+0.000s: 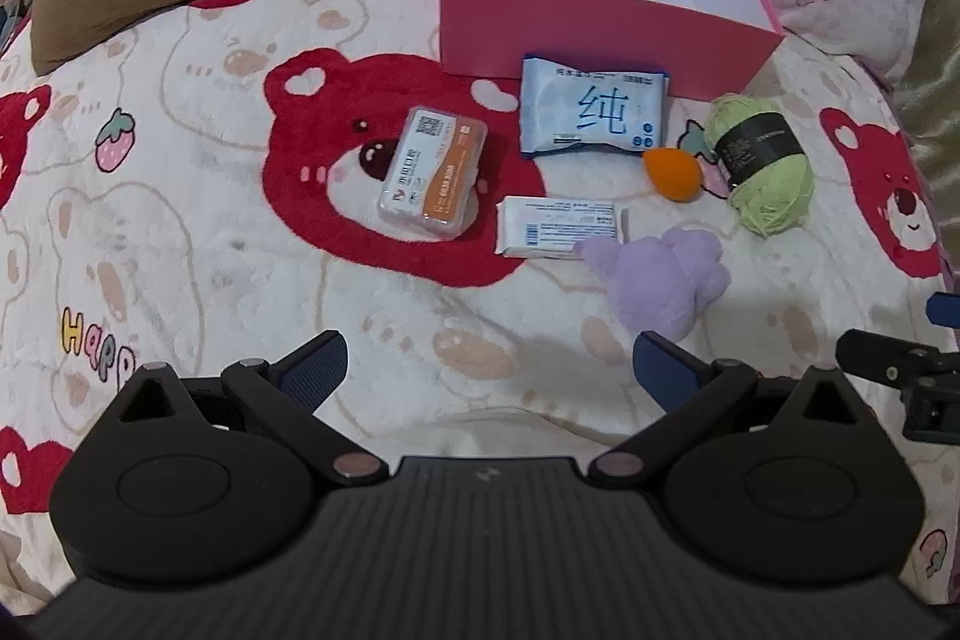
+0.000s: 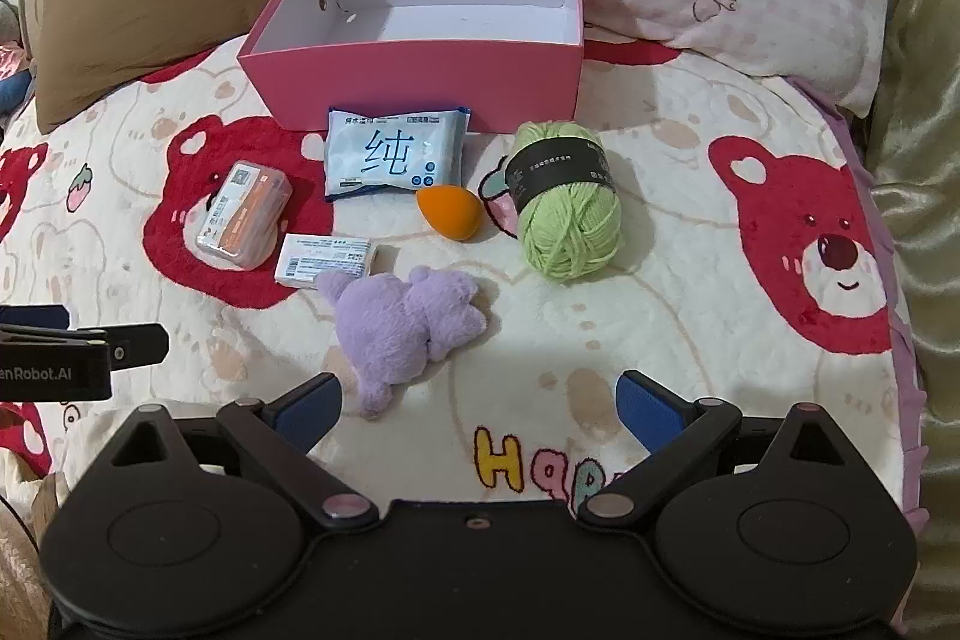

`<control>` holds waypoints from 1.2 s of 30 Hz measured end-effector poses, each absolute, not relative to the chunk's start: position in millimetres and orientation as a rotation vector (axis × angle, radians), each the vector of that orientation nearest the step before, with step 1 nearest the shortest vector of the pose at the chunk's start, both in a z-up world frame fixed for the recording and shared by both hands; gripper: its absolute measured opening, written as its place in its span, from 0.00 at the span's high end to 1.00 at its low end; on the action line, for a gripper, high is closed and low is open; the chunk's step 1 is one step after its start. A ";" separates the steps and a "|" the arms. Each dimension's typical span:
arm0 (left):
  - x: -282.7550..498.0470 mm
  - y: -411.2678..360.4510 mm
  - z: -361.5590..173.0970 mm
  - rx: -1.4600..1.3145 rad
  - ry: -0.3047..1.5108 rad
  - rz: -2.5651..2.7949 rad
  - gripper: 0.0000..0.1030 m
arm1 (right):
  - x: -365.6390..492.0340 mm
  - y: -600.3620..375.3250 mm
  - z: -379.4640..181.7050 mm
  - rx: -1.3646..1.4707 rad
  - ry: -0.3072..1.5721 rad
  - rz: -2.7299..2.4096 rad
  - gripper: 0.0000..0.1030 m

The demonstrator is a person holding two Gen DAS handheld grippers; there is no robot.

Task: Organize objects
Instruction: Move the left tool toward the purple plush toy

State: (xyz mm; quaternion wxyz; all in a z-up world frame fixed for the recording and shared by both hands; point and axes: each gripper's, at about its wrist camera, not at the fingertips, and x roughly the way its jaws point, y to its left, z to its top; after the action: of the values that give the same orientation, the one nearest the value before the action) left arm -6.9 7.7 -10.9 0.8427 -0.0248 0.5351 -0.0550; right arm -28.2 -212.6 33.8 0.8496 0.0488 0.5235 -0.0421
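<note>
Six loose items front one pink box; left gripper and right gripper gape, holding nothing.

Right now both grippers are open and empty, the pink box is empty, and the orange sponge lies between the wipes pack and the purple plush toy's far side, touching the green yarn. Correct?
Not quite. The orange sponge lies apart from the green yarn; the right wrist view shows blanket between them. The rest stands: left gripper and right gripper open and empty, pink box empty.

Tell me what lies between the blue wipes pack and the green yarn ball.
The orange egg-shaped sponge lies between the wipes pack and the yarn ball, slightly nearer the camera; both wrist views show it.
</note>
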 end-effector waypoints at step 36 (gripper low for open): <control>0.1 24.8 -20.4 -0.130 1.179 -0.128 0.00 | -24.3 -208.2 25.3 0.064 1.128 -0.087 0.03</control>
State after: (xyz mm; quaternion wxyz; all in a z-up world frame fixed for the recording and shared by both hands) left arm 0.1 24.8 -20.4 0.8272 -0.0611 0.5553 -0.0603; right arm -24.3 -208.2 25.3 0.8436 0.0301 0.5345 -0.0412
